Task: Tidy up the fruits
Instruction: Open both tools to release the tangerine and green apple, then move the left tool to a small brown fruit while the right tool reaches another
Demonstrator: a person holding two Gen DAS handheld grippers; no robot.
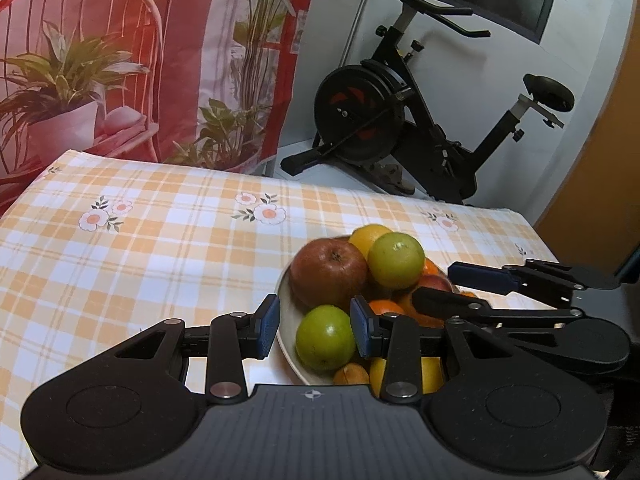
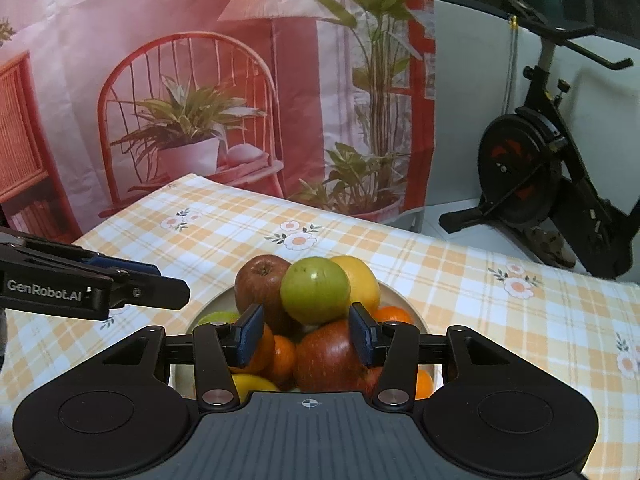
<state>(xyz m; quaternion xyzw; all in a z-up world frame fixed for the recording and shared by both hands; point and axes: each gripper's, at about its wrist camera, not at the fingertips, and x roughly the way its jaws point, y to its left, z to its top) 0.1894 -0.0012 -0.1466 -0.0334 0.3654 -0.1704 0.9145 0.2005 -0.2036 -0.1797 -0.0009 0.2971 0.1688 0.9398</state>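
Fruits heaped in the bowl [image 2: 404, 300] on the checked tablecloth [image 1: 160, 240], piled high. Left gripper [image 1: 314, 328] hovering spread over the near green apple [image 1: 325, 338], pads clear of it, pinching nothing. Right gripper [image 2: 306, 334] reaching in spread around the red apple [image 2: 330, 356], not yet pressing. Risking a slide: pulling that low apple likely toppling the upper green apple [image 2: 315, 290] and the orange [image 2: 360, 280] off the heap. Also risking grippers colliding, working so near.

Dim, warm indoor light, soft shadows, strong fisheye bending and dark vignetting at the corners.
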